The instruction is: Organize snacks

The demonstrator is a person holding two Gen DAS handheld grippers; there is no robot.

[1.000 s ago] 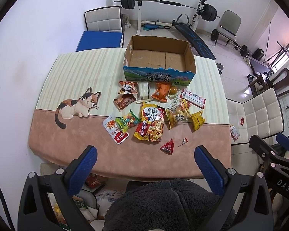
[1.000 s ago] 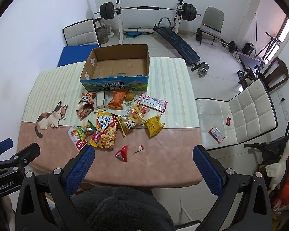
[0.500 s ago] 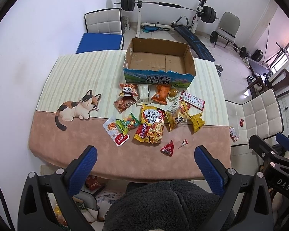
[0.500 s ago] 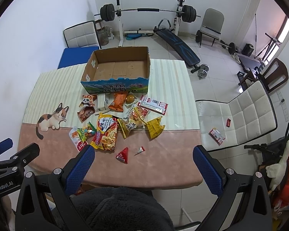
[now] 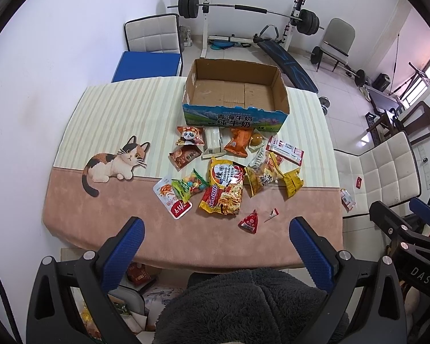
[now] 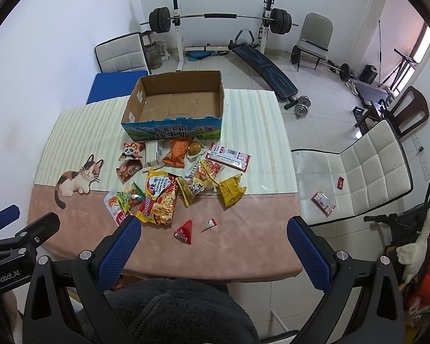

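Note:
An empty cardboard box with a blue printed front stands at the far middle of the table. Several snack packets lie in front of it: a yellow noodle bag, an orange packet, a panda packet, a red triangular packet and a yellow bag. My left gripper is open, high above the near table edge. My right gripper is open too, at the same height, holding nothing.
The table has a striped and pink cloth with a cat picture. White chairs stand at the right and back, one with a packet on it. Gym gear fills the far floor. A dark fuzzy hood sits below the grippers.
Both views have shifted slightly, with the table and box sitting a little lower in frame. The snacks and box have not moved. Both grippers stay open.

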